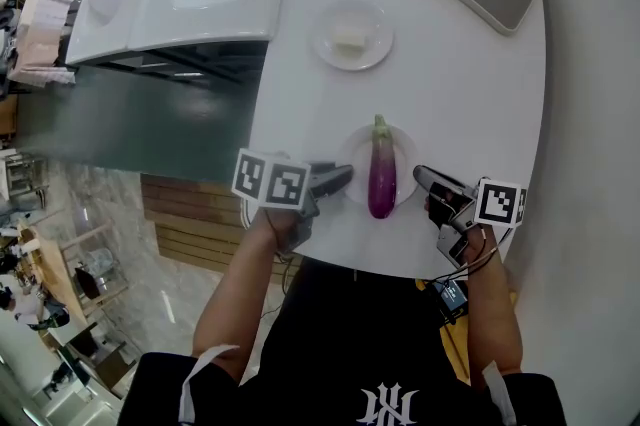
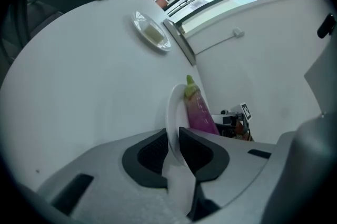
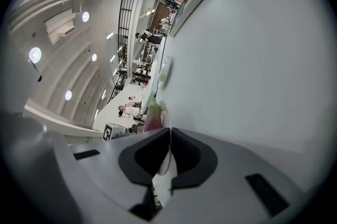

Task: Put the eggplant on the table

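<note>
Setting the eggplant (image 1: 381, 176) down on its small plate (image 1: 400, 142) — the release step, by the look of it.
The plate seems to rest on the white table (image 1: 450, 94) near its front edge. The left tongs (image 1: 345, 176) stand narrowly apart around the left rim, apparently slack; the right tongs (image 1: 418, 174) pinch the right rim. Next the right should let go and both back off level — without tipping the plate.

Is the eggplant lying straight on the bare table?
No, the eggplant lies on a small white plate, not on the tabletop itself.
</note>
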A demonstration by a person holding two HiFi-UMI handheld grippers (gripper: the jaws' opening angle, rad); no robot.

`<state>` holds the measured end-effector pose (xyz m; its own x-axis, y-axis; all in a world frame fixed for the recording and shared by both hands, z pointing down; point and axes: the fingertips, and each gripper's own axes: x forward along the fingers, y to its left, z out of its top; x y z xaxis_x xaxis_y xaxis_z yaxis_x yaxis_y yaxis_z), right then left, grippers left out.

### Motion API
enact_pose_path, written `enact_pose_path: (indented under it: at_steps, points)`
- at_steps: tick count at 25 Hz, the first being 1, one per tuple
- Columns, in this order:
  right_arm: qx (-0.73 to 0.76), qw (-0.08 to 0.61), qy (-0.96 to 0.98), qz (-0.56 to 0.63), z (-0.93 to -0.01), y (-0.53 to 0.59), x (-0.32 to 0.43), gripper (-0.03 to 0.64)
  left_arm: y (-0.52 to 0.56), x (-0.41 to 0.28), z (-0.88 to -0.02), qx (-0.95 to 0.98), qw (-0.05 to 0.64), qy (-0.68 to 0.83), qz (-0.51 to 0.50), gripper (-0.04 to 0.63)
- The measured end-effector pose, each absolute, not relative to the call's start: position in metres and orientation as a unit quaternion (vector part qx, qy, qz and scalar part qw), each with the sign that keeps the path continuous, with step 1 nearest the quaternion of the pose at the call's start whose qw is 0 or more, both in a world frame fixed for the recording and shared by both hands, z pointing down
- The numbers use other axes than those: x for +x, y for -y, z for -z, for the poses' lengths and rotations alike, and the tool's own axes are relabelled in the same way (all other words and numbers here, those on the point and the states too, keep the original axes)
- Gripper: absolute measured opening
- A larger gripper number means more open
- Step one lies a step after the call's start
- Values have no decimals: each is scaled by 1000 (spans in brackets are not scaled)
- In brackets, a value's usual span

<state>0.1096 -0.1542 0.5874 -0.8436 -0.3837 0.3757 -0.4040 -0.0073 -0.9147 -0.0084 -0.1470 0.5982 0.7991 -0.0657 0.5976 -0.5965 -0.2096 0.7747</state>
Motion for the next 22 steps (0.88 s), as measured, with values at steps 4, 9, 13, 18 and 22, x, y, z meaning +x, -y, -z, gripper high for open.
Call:
enact_pose_path:
  at_steps: [4,9,13,18,22]
  points:
    - [288,29,698,-655,-599,163,104,9,157,-15,-609,750,554,232,-276,72]
    - [305,68,696,-647,-612,168,104,9,167,-17,-616,755,519,241,-319,80]
    - [316,98,701,-631,-613,166,103,11,168,-18,-616,758,482,245,-365,89]
    - [333,129,707,-611,-618,166,103,12,167,-17,-619,757,436,248,-419,105]
    - [344,152,711,-594,-619,165,104,15,166,-18,-620,750,401,251,-463,124]
